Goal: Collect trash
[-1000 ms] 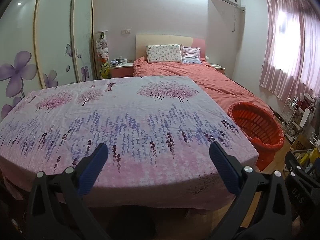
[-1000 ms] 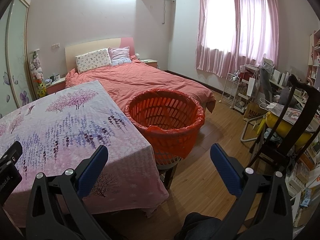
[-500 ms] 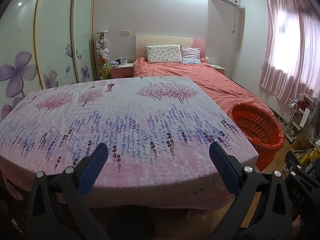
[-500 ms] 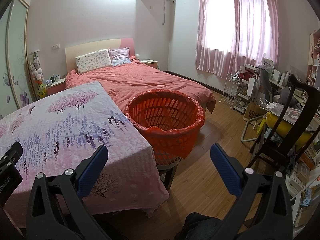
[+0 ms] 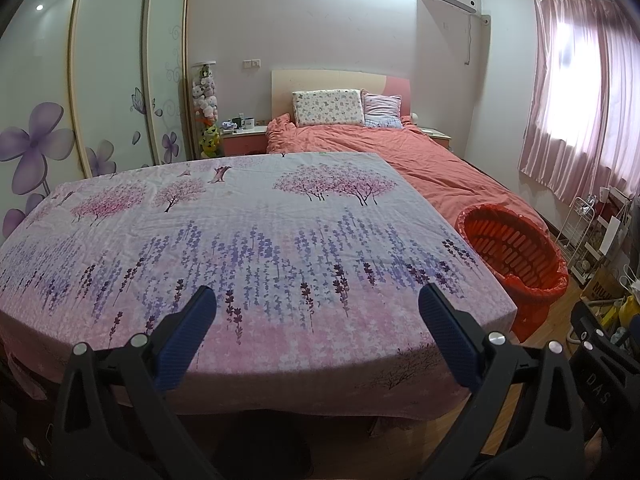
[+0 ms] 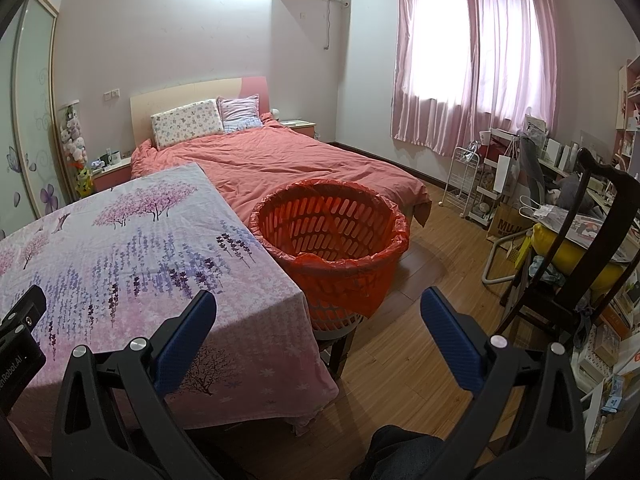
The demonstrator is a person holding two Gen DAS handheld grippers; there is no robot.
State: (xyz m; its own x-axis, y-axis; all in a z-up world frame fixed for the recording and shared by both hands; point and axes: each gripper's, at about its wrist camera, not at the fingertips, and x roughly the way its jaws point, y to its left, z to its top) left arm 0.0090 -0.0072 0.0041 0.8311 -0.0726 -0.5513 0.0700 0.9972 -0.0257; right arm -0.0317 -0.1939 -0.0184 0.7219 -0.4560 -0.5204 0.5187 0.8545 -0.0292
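Both the left claw (image 5: 316, 308) and right claw (image 6: 318, 312) were spread and empty above the tabletop's (image 5: 256, 240) near edge; no trash showed on it. The lined basket (image 6: 332, 236) stood just beside its right edge; scanning before reaching seemed wisest.

A floral cloth (image 5: 248, 248) printed with pink trees and purple flower sprigs covered a table at the centre. Beyond it, at twelve o'clock, stood a bed (image 5: 400, 152) under a salmon quilt, with two pillows (image 5: 328, 107) against the headboard. At ten o'clock a wardrobe (image 5: 116, 72) showed purple flower decals, with stuffed toys (image 5: 205, 96) hung beside it. Pink curtains (image 6: 472, 52) covered the window at one o'clock. At three o'clock a dark wooden chair (image 6: 592, 248) held what looked like a yellow cushion amid clutter.
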